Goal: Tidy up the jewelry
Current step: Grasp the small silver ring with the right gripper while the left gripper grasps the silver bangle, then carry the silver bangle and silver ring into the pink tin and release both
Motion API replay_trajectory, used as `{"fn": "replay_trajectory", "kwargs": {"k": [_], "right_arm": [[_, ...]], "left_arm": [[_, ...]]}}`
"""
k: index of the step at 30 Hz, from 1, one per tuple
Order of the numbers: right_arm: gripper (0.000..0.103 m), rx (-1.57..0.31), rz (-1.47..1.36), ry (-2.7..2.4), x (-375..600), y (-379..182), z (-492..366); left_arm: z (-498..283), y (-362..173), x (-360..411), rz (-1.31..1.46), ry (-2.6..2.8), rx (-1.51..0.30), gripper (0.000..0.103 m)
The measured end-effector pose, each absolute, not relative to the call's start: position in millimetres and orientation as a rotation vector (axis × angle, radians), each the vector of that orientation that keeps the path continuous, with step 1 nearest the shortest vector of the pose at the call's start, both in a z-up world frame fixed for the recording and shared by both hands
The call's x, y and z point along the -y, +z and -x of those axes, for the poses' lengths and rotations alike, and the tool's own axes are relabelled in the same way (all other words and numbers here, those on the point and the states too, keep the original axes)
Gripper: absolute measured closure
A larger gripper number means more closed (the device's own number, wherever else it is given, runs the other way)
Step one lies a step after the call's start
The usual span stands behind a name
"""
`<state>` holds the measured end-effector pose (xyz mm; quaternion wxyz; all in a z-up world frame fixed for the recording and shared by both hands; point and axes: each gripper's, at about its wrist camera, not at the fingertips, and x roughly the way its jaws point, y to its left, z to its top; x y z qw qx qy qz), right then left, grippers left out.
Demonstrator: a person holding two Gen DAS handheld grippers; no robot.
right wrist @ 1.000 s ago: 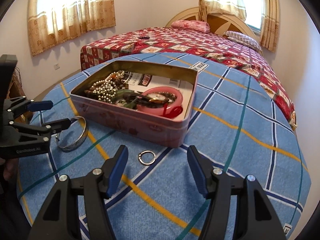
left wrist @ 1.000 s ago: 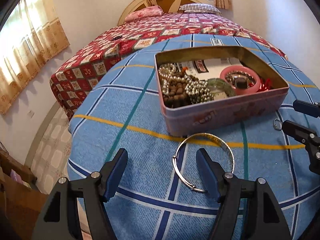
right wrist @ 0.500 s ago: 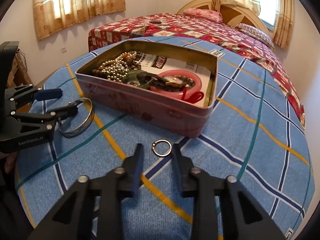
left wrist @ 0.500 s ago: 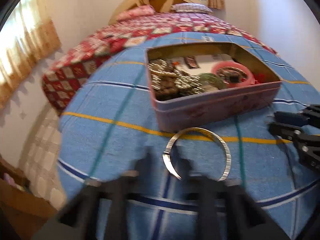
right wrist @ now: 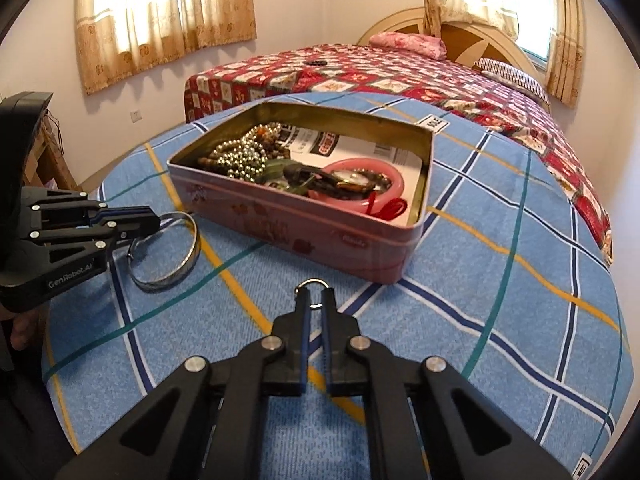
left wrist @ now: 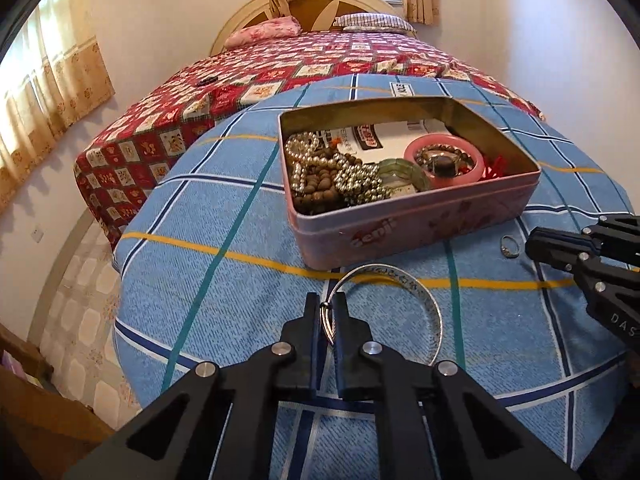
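Surface: a bed spread with a blue plaid blanket [left wrist: 224, 208]; a red patterned quilt [left wrist: 280, 76] covers the bed beyond it.
Left gripper [left wrist: 327, 307]: at the left of the scene, pointing down at the blanket. Its jaws have just been closing and now pinch the near left edge of the bangle.
Bangle [left wrist: 420, 292]: a thin silver hoop lying flat on the blanket. It curves away ahead and to the right of the left jaws, and its far edge lies just in front of the tin's near wall.
Tin [left wrist: 400, 232]: an open pink box, ahead of both pairs of jaws and between them. Inside, from left to right as the left wrist camera shows it, are bead strings [left wrist: 332, 172], a green bangle [left wrist: 404, 172] and a pink bangle [left wrist: 444, 156] over printed paper.
Ring [right wrist: 314, 282]: a small silver ring just before the tin's near corner, caught at the tips of the right jaws.
Right gripper [right wrist: 315, 297]: at the right of the scene, pointing down. Its jaws have just been closing and now pinch the ring, whose far arc sticks out past the tips.
Room: curtained windows, pale walls and a curved headboard behind.
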<state>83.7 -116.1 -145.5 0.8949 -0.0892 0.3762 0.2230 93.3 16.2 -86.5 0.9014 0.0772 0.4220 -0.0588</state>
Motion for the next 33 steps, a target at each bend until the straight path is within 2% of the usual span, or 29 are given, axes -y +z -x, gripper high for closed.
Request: {"fn": "replay_trajectory", "kwargs": {"k": [4, 5, 6, 8, 16, 17, 20, 24, 25, 26, 33], "right_arm": [[0.096, -0.791, 0.211, 0.459, 111, -147, -85], [0.093, -0.790, 0.213, 0.454, 110, -146, -86], [0.079, -0.793, 0.209, 0.455, 110, -146, -87], [0.059, -0.805, 0.202, 0.455, 109, -147, -89], [0.059, -0.867, 0.229, 0.449, 100, -153, -101], [0.059, -0.865, 0.232, 0.448, 100, -153, -100], [0.080, -0.858, 0.232, 0.456, 101, -153, -97], [0.081, -0.848, 0.216, 0.472, 103, -152, -93], [0.092, -0.841, 0.211, 0.477, 104, -151, -92], [0.097, -0.835, 0.208, 0.476, 104, -150, -91], [0.097, -0.832, 0.202, 0.478, 104, -149, -88]], "left_arm": [[-95, -87, -18, -0.161, -0.116, -0.876, 0.098], [-95, -88, -19, -0.160, -0.113, -0.879, 0.098], [-96, -89, -20, -0.160, -0.109, -0.882, 0.098], [-97, -91, -22, -0.163, -0.104, -0.883, 0.098], [-101, -97, -31, -0.160, -0.085, -0.891, 0.098], [-101, -97, -31, -0.163, -0.084, -0.889, 0.098], [-100, -97, -30, -0.164, -0.084, -0.889, 0.098], [-101, -96, -31, -0.153, -0.087, -0.889, 0.098], [-101, -94, -31, -0.149, -0.089, -0.886, 0.098], [-101, -93, -30, -0.148, -0.091, -0.883, 0.098], [-100, -95, -31, -0.151, -0.096, -0.896, 0.098]]}}
